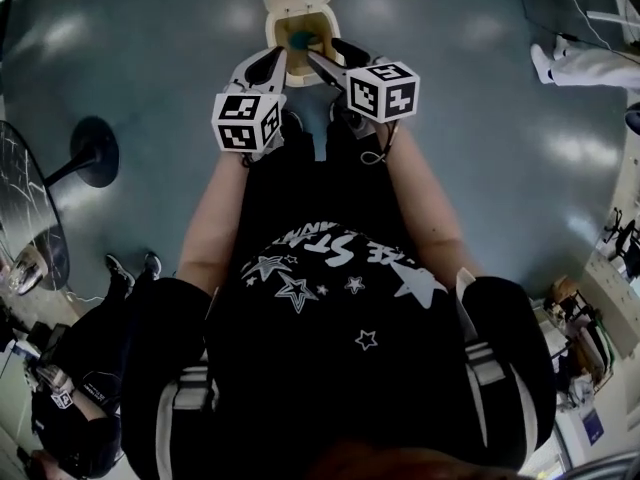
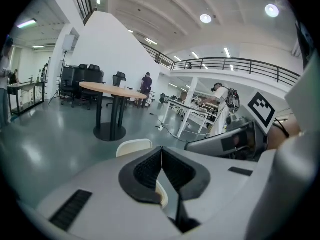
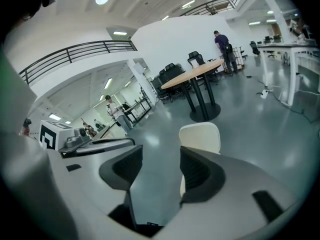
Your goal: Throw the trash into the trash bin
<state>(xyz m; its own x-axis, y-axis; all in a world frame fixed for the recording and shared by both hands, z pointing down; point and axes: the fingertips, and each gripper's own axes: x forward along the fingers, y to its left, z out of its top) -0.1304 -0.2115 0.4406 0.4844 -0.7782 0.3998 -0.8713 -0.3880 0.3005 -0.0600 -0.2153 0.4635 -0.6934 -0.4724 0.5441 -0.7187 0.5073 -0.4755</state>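
The cream trash bin (image 1: 297,8) stands on the floor ahead of me with its lid up. A teal piece of trash (image 1: 300,40) lies inside it. My left gripper (image 1: 277,58) hovers above the bin's near edge; in the left gripper view its jaws (image 2: 161,158) meet pad to pad with nothing between them. My right gripper (image 1: 322,58) hangs beside it. In the right gripper view the right gripper (image 3: 161,166) is open and empty, with the bin's lid (image 3: 200,136) just beyond its right pad. The bin's lid (image 2: 133,146) also peeks over the left jaw.
A round wooden table (image 2: 112,90) on a black pedestal stands beyond the bin. A black stand base (image 1: 93,152) sits on the floor at left. One person (image 1: 85,388) is low at my left and another (image 1: 590,66) at far right. Desks line the right edge.
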